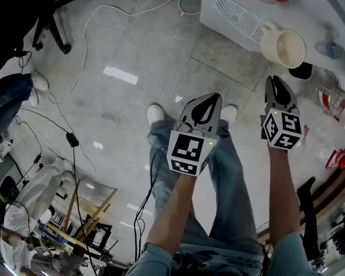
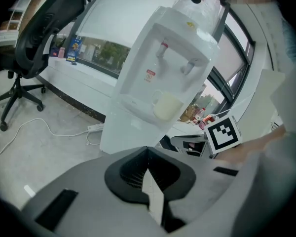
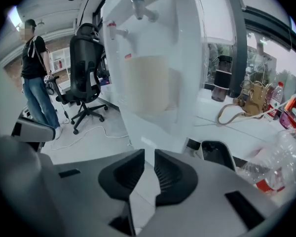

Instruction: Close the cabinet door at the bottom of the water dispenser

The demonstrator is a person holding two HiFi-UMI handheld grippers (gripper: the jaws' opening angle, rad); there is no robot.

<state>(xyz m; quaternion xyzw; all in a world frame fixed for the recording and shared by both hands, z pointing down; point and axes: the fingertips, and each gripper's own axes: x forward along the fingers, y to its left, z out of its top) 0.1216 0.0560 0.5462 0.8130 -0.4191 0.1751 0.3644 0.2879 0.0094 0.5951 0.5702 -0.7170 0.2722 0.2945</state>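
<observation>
Ahead of both grippers, the water dispenser stands upright on the floor; its bottom cabinet door lies low and isn't clearly shown. Your right gripper is nearer, jaws slightly apart, empty; your left gripper is clenched on nothing.

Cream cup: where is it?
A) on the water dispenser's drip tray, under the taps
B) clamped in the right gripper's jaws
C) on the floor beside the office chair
A: the cream cup stands on the drip tray in the front recess of the water dispenser.
</observation>
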